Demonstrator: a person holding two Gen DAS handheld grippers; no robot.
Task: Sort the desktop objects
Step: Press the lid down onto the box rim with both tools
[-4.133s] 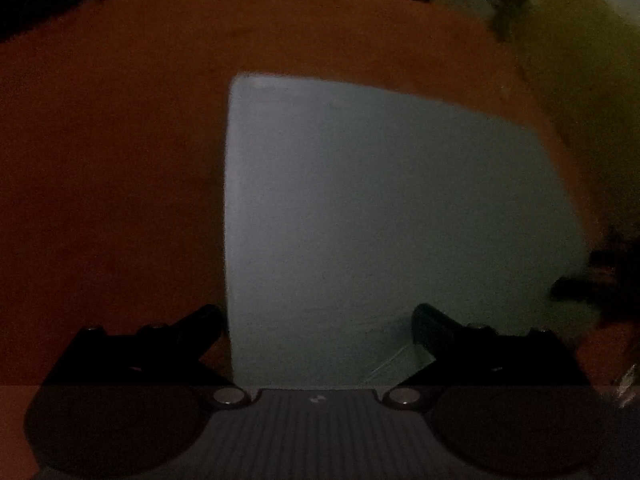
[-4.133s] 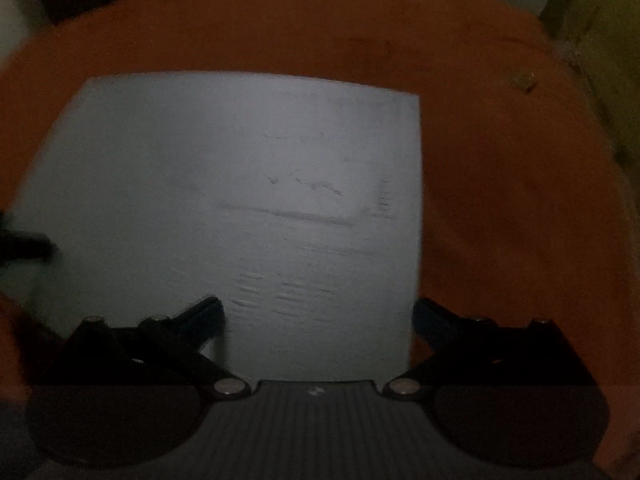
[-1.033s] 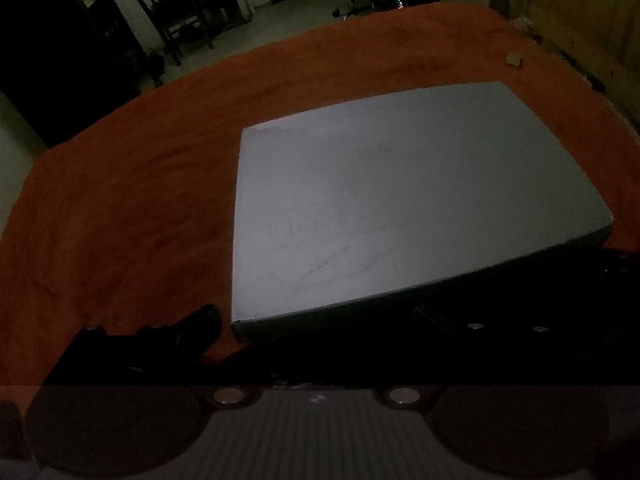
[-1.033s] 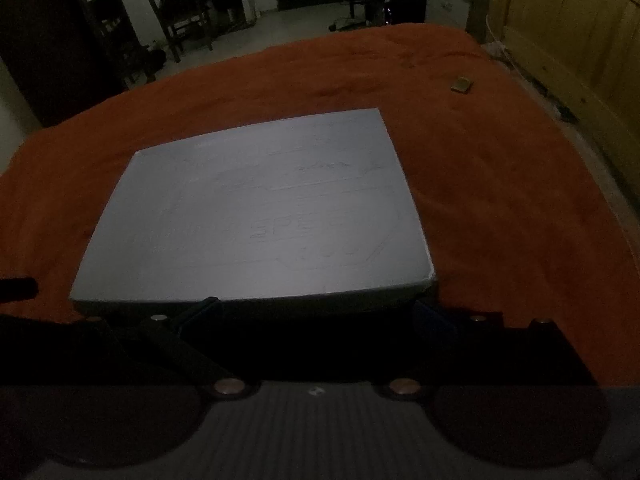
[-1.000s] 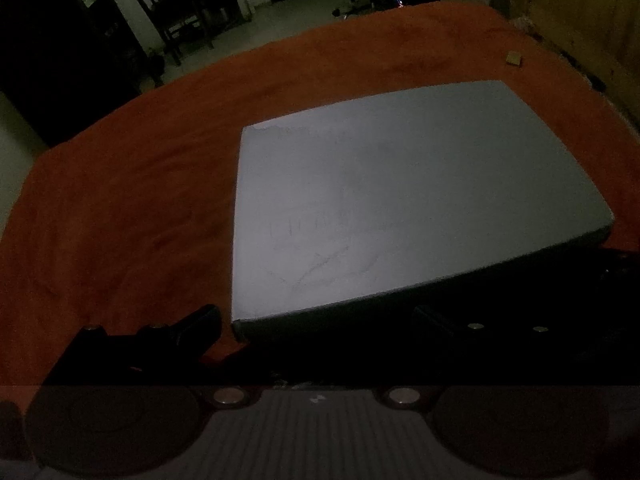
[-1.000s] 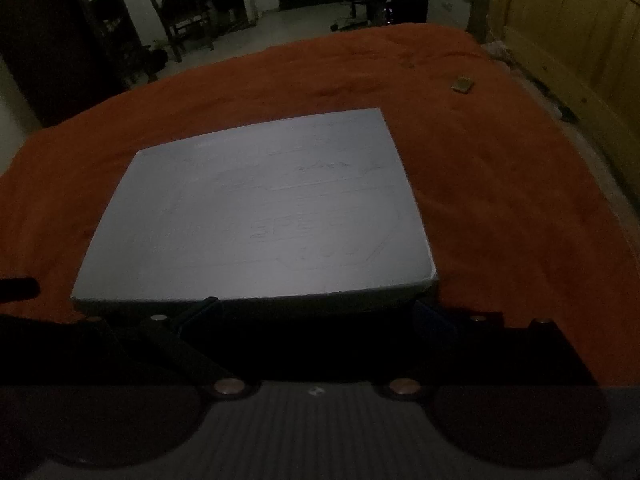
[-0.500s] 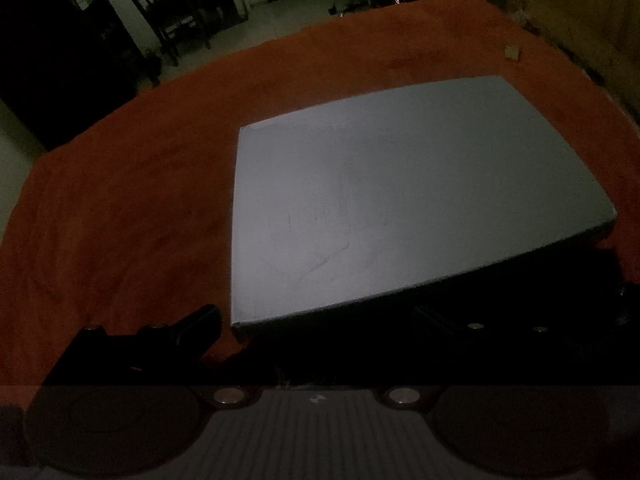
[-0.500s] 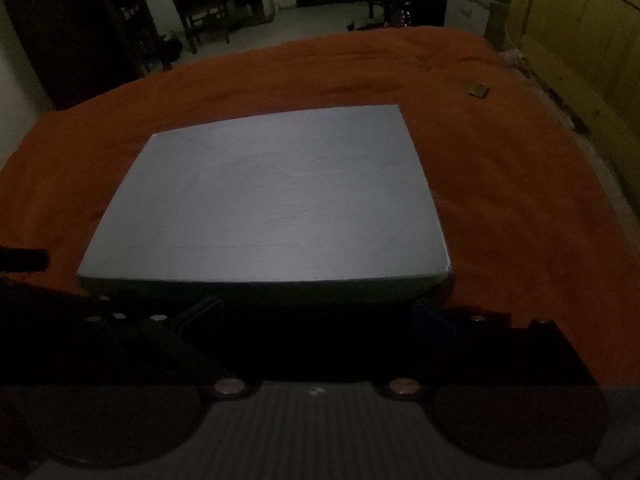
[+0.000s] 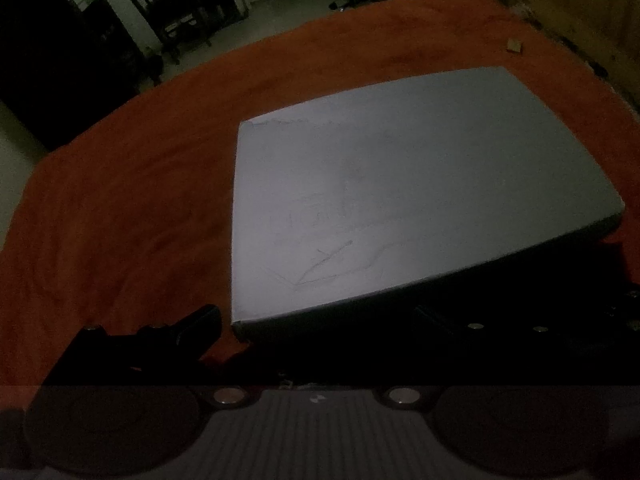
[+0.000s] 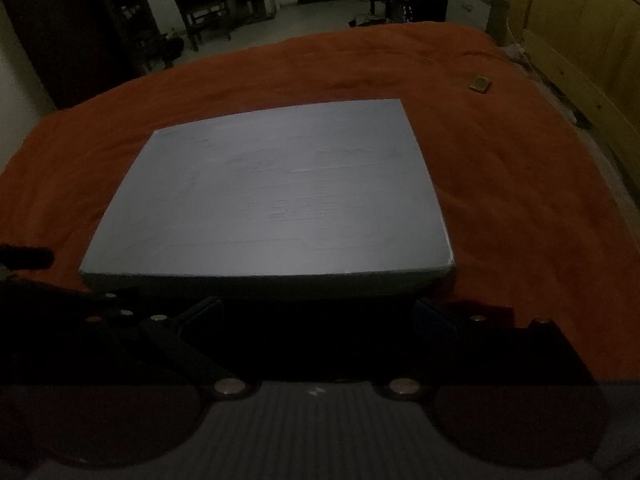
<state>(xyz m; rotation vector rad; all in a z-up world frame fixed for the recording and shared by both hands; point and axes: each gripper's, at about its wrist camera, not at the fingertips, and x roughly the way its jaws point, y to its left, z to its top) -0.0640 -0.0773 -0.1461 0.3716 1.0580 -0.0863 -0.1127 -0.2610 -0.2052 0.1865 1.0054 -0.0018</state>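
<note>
A flat grey box point(image 9: 400, 192) lies on the orange blanket point(image 9: 120, 220); it also shows in the right wrist view point(image 10: 276, 196). My left gripper point(image 9: 316, 316) is open, its fingers astride the box's near left corner, low at the front edge. My right gripper point(image 10: 316, 308) is open, right in front of the box's near edge, fingers spread under its shadowed front side. The scene is dim and the fingertips are dark.
A small tan object point(image 10: 480, 83) lies on the blanket at the far right, also in the left wrist view point(image 9: 514, 45). A wooden headboard point(image 10: 580, 32) runs along the right. A dark chair point(image 10: 204, 4) stands on the floor beyond the blanket.
Both cameras have dropped from looking down on the box to a low view at its near edge. In the last second the views shifted only slightly.
</note>
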